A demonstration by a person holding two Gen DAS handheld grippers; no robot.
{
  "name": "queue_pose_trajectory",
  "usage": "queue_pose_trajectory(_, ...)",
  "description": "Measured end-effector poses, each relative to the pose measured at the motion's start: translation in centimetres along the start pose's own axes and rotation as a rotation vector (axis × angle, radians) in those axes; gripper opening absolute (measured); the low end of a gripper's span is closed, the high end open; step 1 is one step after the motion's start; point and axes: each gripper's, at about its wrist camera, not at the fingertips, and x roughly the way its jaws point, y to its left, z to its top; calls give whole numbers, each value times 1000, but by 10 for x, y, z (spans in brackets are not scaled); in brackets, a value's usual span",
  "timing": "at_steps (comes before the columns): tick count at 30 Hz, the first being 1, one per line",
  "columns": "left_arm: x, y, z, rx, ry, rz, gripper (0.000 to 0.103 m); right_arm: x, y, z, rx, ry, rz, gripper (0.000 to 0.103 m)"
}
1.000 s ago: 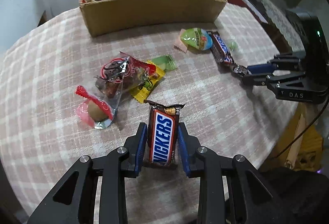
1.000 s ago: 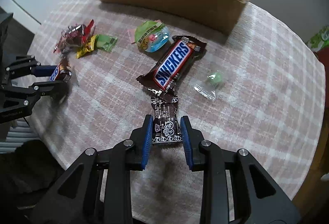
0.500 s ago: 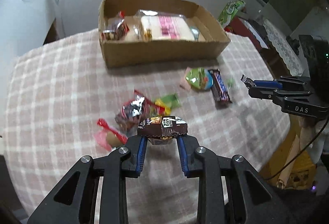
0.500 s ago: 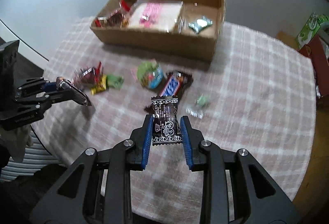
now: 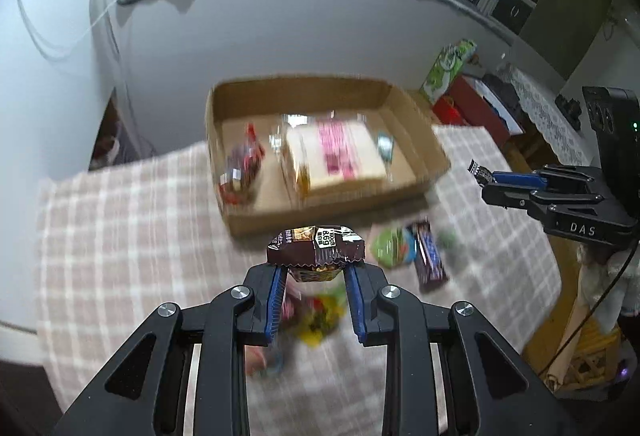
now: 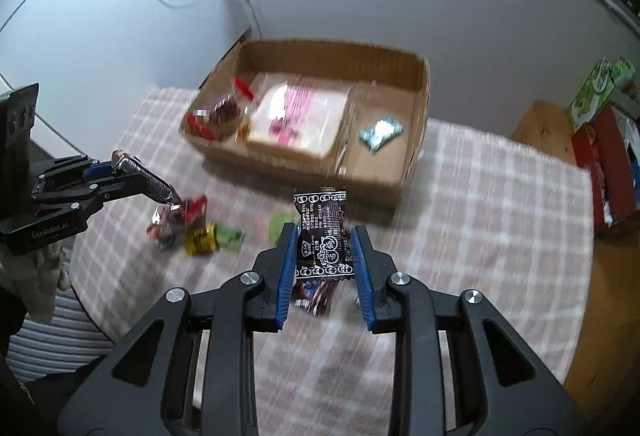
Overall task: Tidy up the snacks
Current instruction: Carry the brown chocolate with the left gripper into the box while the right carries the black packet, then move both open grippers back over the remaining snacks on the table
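My left gripper [image 5: 315, 270] is shut on a brown Snickers bar [image 5: 316, 250], held end-on above the checked tablecloth [image 5: 120, 236]. My right gripper [image 6: 324, 248] is shut on a small black candy packet [image 6: 323, 236] with white print. Each gripper shows in the other's view: the right one [image 5: 478, 172] at the right edge, the left one [image 6: 120, 164] at the left with the bar sticking out. Behind both stands an open cardboard box [image 5: 424, 140] holding a wrapped bread slice [image 5: 336, 152], a red-wrapped snack [image 5: 240, 168] and a small silver-green packet [image 6: 380, 132].
Loose snacks lie on the cloth: a second Snickers bar [image 5: 430, 254], a green round packet [image 5: 390, 248], yellow and green candies [image 6: 212, 238], red wrappers [image 6: 188, 214]. A green box [image 5: 448, 68] and a red box [image 5: 468, 104] stand off the table's right side.
Both grippers have risen off the table with their snacks and tilted up, so the box and wall fill more of each view. The left bar now points end-on at the camera.
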Motion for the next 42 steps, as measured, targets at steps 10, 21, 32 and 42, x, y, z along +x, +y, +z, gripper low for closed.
queue_pose_trajectory(10, 25, 3, 47, 10, -20, 14, 26, 14, -15, 51, 9, -37, -31, 28)
queue_pose_trajectory(21, 48, 10, 69, -11, 6, 23, 26, 48, -27, 72, 33, 6, -35, 29)
queue_pose_trajectory(32, 38, 22, 70, -44, -4, 53, 59, 46, -32, 73, 64, -8, -53, 69)
queue_pose_trajectory(42, 14, 38, 47, -78, -19, 65, 59, 33, -41, 53, 112, -16, -51, 69)
